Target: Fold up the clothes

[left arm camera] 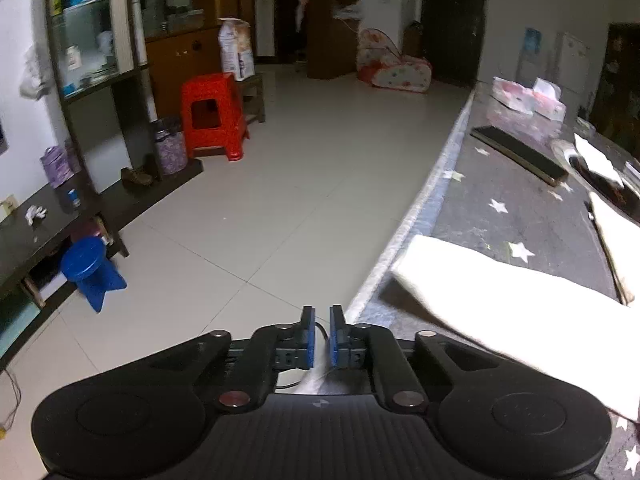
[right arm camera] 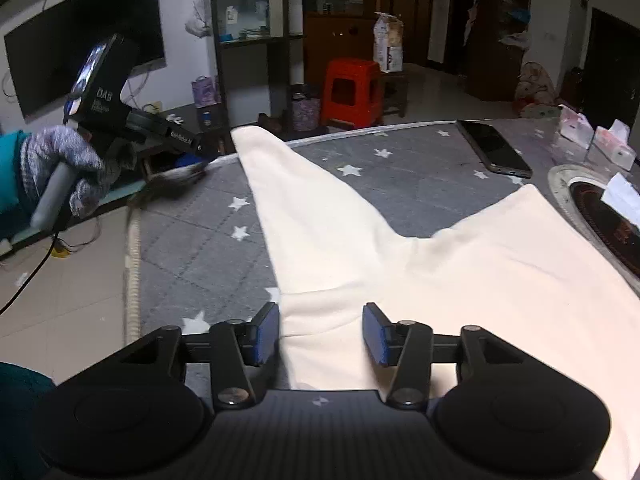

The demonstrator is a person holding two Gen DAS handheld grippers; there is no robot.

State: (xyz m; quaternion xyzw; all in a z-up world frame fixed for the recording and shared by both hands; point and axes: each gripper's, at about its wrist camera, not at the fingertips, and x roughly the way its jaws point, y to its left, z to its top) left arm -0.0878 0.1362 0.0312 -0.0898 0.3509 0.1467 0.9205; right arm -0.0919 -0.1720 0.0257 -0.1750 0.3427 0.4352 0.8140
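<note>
Cream-white trousers [right arm camera: 400,264] lie flat on the grey star-patterned table cover [right arm camera: 192,240], the two legs spread in a V away from me. My right gripper [right arm camera: 320,316] is open over the near part of the trousers, its fingers on either side of the left leg's base, holding nothing. My left gripper [left arm camera: 322,316] is shut with nothing between its pads; it hovers past the table's left edge over the floor, with one trouser leg [left arm camera: 520,312] to its right. A gloved hand [right arm camera: 56,160] holds it in the right wrist view.
A black phone [right arm camera: 494,150] lies at the far side of the table, with tissue packs [right arm camera: 600,140] and a round cooktop [right arm camera: 600,208] at the right. On the tiled floor to the left stand a red stool [left arm camera: 212,112] and a blue stool [left arm camera: 90,268].
</note>
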